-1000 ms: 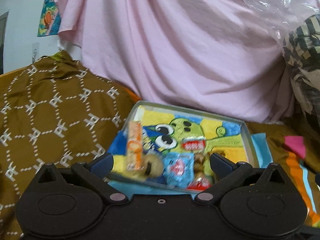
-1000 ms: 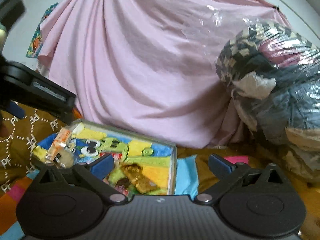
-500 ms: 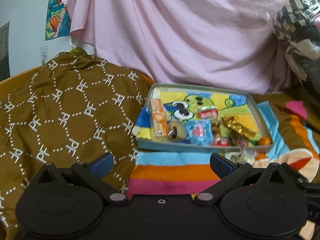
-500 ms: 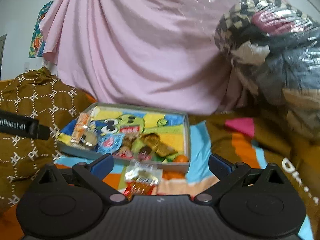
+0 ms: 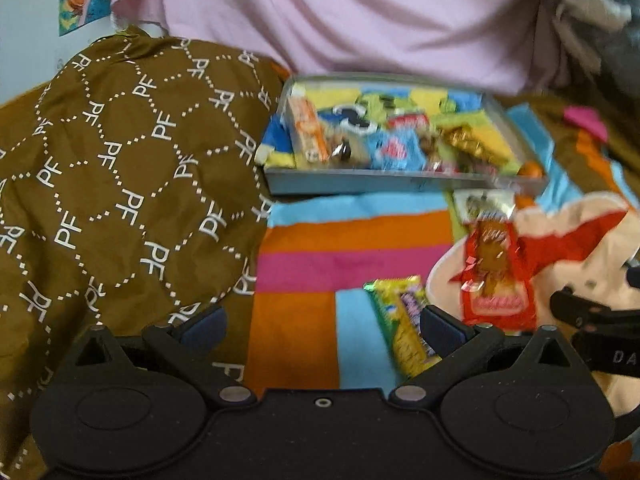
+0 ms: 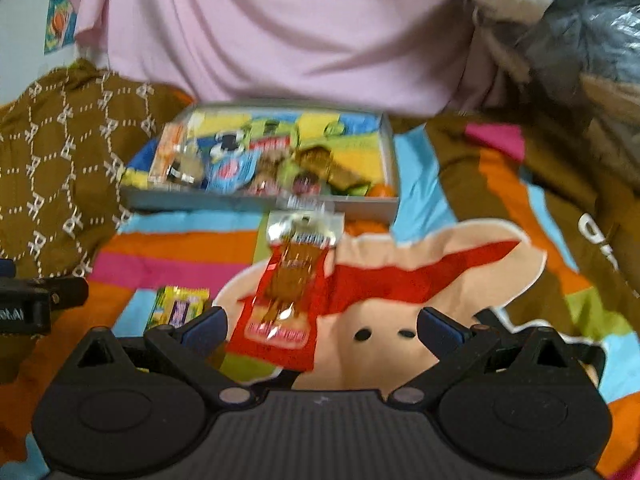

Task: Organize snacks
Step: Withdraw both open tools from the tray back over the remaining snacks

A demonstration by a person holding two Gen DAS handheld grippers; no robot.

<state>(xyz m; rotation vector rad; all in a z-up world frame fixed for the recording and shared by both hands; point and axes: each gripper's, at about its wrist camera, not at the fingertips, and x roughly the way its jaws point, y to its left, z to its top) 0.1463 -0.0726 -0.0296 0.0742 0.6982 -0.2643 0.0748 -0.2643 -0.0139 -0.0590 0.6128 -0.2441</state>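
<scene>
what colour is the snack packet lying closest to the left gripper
Yellow-green with a purple patch, the snack packet on the striped blanket; clearest in the left wrist view.

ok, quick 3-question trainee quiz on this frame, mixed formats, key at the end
1. True or false: the red snack packet lies inside the grey tray.
2. Multiple choice: the yellow snack packet lies nearest to A) the left gripper, B) the pink sheet, C) the brown patterned cloth.
3. Short answer: how do the jaws of the right gripper stand, and do they hold anything?

Key
1. False: it lies on the striped blanket, in front of the tray.
2. A: it lies by that gripper's right fingertip.
3. Open, holding nothing.
</scene>
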